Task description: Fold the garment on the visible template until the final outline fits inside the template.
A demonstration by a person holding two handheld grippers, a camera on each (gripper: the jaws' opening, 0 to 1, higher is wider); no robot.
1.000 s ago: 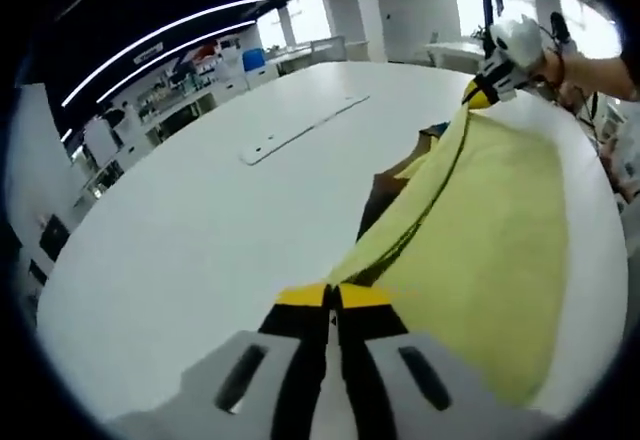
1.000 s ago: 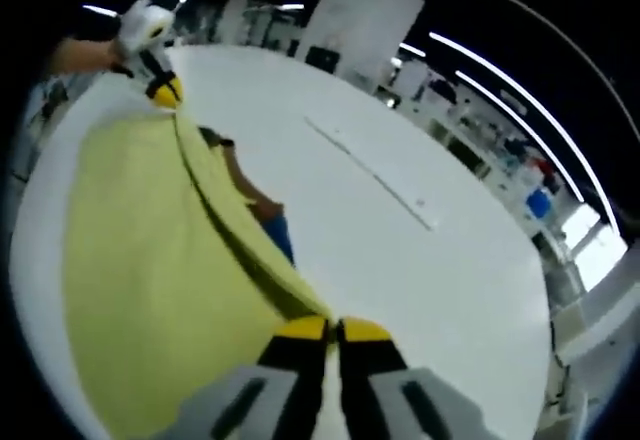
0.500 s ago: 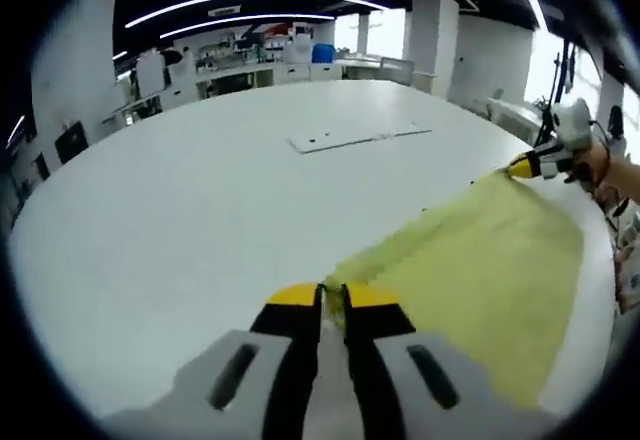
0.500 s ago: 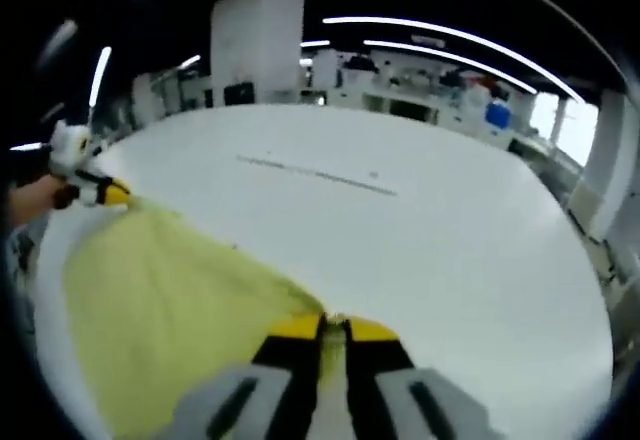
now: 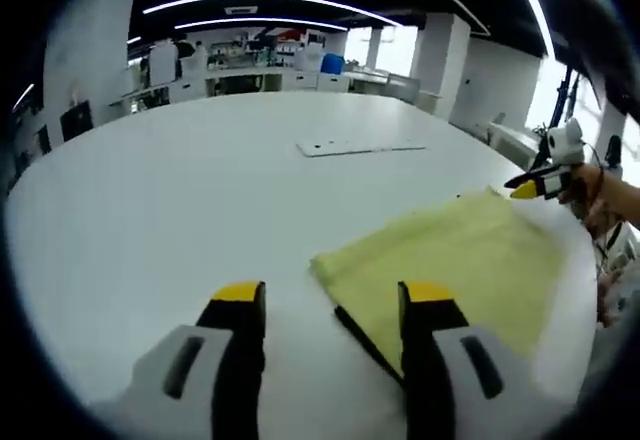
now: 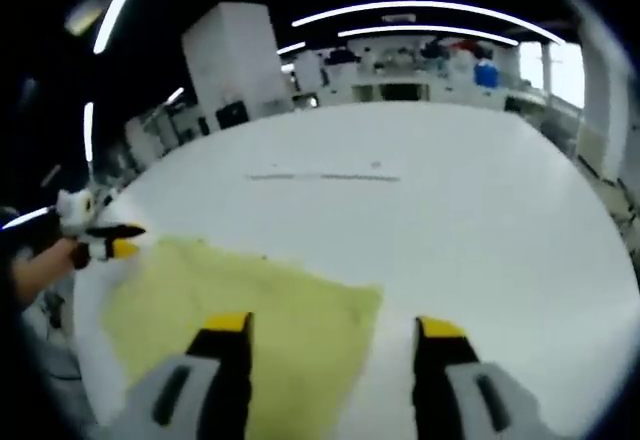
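A pale yellow garment (image 5: 455, 260) lies flat on the white table (image 5: 180, 210), with a thin dark edge showing under its near side. My left gripper (image 5: 335, 295) stands open just behind the garment's near corner, holding nothing. In the right gripper view the same garment (image 6: 250, 300) spreads to the left, and my right gripper (image 6: 334, 325) is open over its corner. Each gripper appears in the other's view at the cloth's far corner: the right gripper (image 5: 528, 188) and the left gripper (image 6: 112, 242), both hand-held.
A long white flat strip (image 5: 360, 146) lies farther out on the table, and it appears again as the strip (image 6: 325, 176) in the right gripper view. Desks, shelves and pillars stand beyond the table's far edge. A person's arm (image 5: 610, 200) is at the right.
Both grippers were shut on the garment's corners, holding its edge up. They have opened and let go, and the cloth now lies flat on the table.
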